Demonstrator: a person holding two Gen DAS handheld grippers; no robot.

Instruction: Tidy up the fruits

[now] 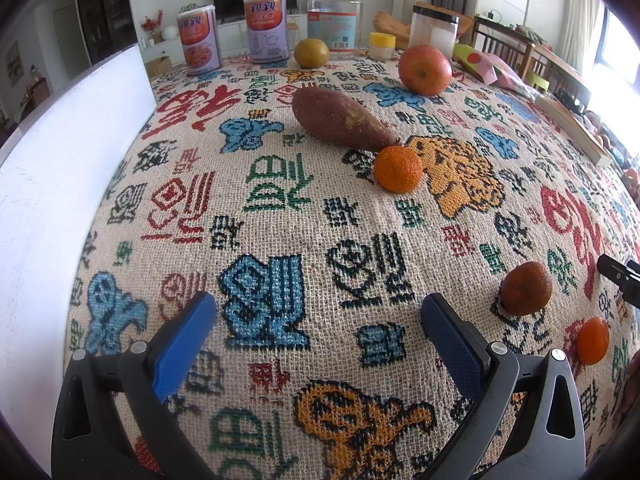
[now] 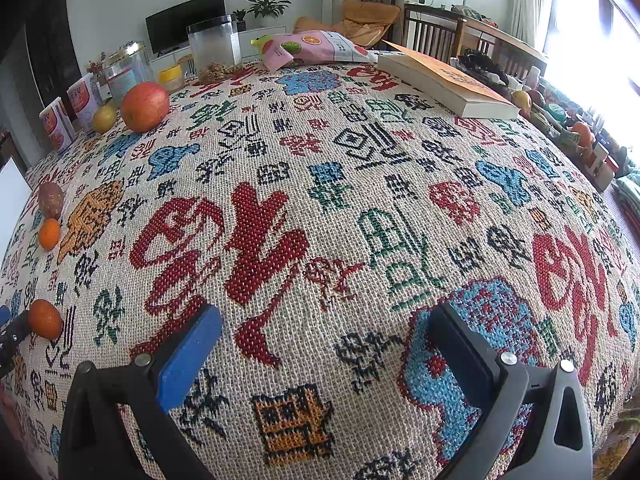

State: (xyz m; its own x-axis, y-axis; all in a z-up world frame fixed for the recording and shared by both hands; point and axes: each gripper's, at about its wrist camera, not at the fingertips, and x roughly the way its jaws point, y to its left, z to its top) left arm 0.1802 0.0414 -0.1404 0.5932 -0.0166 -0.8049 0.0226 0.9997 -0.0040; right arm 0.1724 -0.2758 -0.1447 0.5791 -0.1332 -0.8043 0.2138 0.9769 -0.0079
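Left wrist view shows the left gripper (image 1: pixel 318 340) with jaws wide and nothing between them, over the patterned tablecloth (image 1: pixel 280 216). Ahead of the jaws lie a sweet potato (image 1: pixel 340 118) touching a small orange (image 1: pixel 398 169), with a large orange (image 1: pixel 425 69) and a yellowish fruit (image 1: pixel 311 53) farther on. Right of the jaws sit a brownish fruit (image 1: pixel 527 289) and another small orange (image 1: pixel 593 341), near a dark part cut off at the frame edge. The right gripper (image 2: pixel 326 344) also stands wide and empty; its fruit lies far left, the nearest orange (image 2: pixel 45 319) partly hidden at the edge.
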